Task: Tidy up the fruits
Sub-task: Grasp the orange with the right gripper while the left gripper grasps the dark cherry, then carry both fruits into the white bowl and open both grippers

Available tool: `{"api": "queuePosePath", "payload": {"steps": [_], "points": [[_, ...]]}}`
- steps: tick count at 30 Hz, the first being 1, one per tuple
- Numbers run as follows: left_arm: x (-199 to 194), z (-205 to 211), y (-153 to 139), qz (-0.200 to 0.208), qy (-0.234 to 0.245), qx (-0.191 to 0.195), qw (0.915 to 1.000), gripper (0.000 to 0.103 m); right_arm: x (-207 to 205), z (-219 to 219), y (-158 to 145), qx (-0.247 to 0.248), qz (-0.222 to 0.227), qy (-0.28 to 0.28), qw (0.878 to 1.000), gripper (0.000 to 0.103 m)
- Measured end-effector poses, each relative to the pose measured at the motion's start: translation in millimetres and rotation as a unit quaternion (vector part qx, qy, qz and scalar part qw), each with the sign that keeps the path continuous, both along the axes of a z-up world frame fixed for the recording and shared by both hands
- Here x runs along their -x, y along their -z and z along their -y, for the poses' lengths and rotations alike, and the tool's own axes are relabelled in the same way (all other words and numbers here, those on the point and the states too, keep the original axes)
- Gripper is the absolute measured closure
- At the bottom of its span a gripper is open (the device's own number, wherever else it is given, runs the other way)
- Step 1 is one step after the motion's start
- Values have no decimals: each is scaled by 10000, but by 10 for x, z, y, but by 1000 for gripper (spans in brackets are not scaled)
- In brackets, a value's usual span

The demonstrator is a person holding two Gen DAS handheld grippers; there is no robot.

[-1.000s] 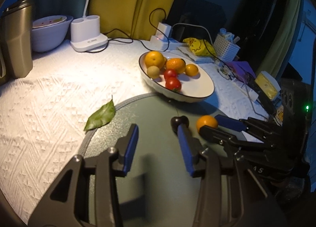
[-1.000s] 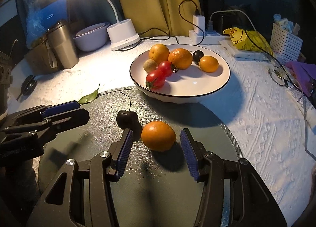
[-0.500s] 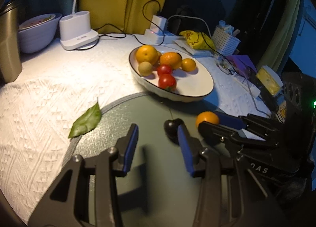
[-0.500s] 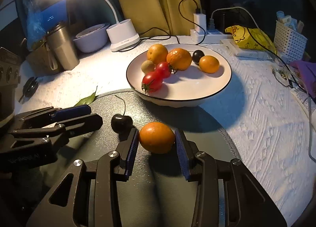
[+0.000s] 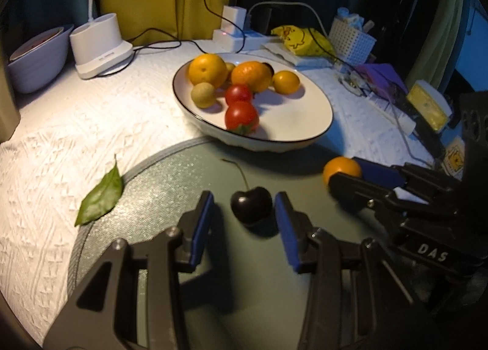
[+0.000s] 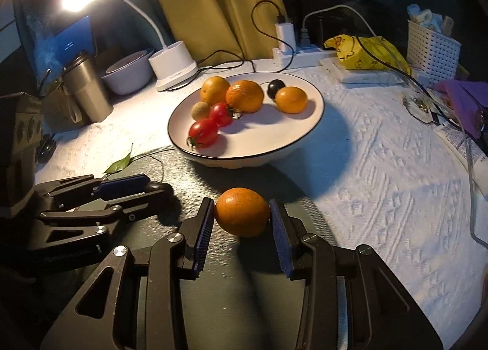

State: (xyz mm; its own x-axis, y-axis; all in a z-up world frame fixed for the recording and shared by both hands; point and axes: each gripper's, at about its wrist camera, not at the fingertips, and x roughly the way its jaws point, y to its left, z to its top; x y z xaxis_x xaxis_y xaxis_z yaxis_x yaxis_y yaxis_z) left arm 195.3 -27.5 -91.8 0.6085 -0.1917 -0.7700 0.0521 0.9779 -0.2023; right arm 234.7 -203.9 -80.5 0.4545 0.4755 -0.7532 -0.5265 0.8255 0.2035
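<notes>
Now the orange (image 6: 242, 212) lies on the dark round mat (image 6: 213, 298), near the edge that faces the plate (image 6: 305, 133), and the right gripper (image 6: 241, 223) has its blue pads touching both sides of it. Its jaws have just been closing, and they pinch the fruit at its widest part. I judge this grip good enough to lift, but the skin is smooth and round, so the lift should be straight up and slow, without twisting.

Just beside it on the same mat stands the black cherry (image 5: 251, 204), stem up. The left gripper (image 5: 244, 212) has its jaws spread on both sides of the cherry, with a gap on each side; it does not hold it yet. To do this well, the jaws should close gently on the body, not on the stem, because a cherry is soft and can bruise or slip out.

The plate lies at the far edge of the mat, partly over it, and already carries oranges, tomatoes and small fruits, mostly in its left half. The free right part seems the better place to put both down. The two grippers are near each other, so they should move one after another.
</notes>
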Motion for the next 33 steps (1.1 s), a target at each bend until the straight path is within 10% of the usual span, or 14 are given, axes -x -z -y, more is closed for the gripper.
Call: {"api": "queuePosePath", "payload": {"steps": [33], "points": [[-24,219,-358,458,264,2,9986,74,-19,265,-241,-202,304,178,9992,63]]}}
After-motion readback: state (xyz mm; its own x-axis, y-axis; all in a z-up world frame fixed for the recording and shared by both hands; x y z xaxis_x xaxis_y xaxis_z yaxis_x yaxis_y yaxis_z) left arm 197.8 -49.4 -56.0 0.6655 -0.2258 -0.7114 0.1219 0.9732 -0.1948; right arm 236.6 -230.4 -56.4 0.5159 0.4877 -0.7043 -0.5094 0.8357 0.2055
